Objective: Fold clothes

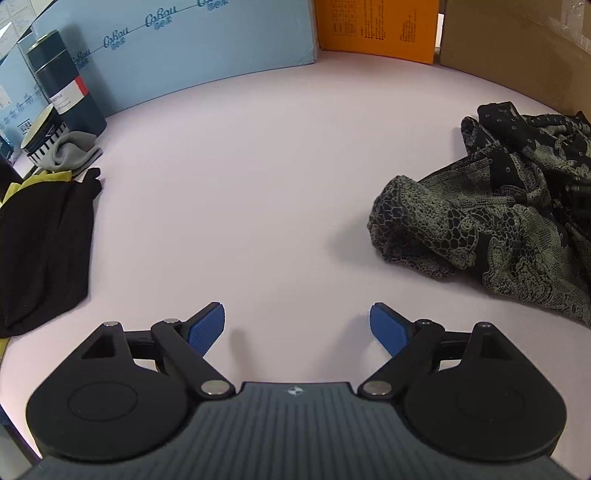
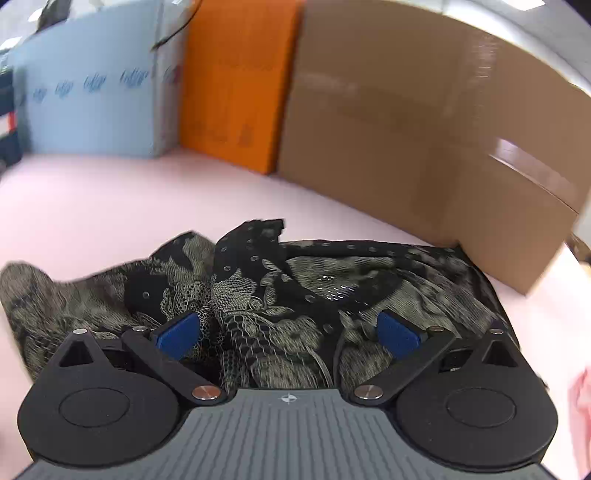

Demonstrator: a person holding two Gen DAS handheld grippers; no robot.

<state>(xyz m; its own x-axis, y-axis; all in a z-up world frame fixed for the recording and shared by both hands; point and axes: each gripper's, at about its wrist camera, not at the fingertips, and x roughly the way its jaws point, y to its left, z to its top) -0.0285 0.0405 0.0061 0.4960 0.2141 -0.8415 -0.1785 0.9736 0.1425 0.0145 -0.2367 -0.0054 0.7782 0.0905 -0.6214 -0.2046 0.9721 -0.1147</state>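
Nearest on the pink table point(image 1: 258, 166), left gripper point(image 1: 297, 328) jaws wide over bare surface, right gripper point(image 2: 288, 336) jaws wide over the crumpled patterned garment point(image 2: 258, 295) at right, black cloth point(image 1: 40, 240) left, farther back a blue "CoBou" box point(image 1: 177, 48), orange box point(image 1: 384, 29), cardboard box point(image 2: 424, 129).

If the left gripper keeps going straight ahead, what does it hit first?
Probably nothing soon: the left gripper, open, points over bare pink table. Far ahead stands the blue box. The patterned garment lies off to its right.

The blue box point(image 1: 192, 48) carries the repeated script brand "CoBou".
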